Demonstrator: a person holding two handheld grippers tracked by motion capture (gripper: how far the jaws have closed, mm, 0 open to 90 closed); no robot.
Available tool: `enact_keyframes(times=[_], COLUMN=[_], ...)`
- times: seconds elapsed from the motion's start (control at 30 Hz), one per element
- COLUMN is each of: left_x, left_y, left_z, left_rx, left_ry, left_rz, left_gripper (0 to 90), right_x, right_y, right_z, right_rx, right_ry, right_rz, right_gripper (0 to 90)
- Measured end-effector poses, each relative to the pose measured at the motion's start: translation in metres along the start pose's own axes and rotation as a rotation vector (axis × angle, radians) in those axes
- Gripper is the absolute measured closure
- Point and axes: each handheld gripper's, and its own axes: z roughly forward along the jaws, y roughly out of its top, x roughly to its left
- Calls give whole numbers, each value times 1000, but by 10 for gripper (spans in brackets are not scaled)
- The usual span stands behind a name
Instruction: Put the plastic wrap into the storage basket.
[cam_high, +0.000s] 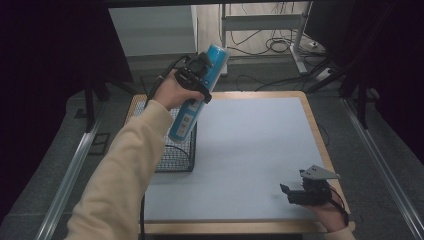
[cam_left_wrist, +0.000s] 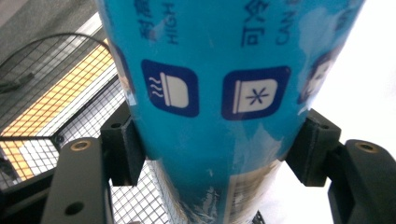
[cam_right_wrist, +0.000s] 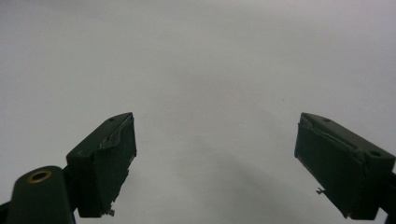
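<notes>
Dim dark surroundings, evenly lit table, overexposed glare, soft close-up blur

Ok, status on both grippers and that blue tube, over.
Left gripper shut on blue tube, held tilted above wire basket. Right gripper open, empty, low over the grey mat. Nothing in the way.

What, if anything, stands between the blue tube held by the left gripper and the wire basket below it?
Nothing visible does. The left gripper holds the blue tube tilted over the wire basket, its open top unobstructed.
</notes>
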Motion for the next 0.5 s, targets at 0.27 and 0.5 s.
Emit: enact_keyframes(times=[0.27,0.5], left_x=[15,24], left_y=[-10,-17], left_z=[8,18], left_rx=[14,31], left_ry=[30,30], left_rz=[-29,-54], left_gripper=[319,319], right_x=[0,0], right_y=[0,0], right_z=[1,2], right_rx=[5,8], right_ry=[0,0], right_rz=[0,0], right_gripper=[128,128])
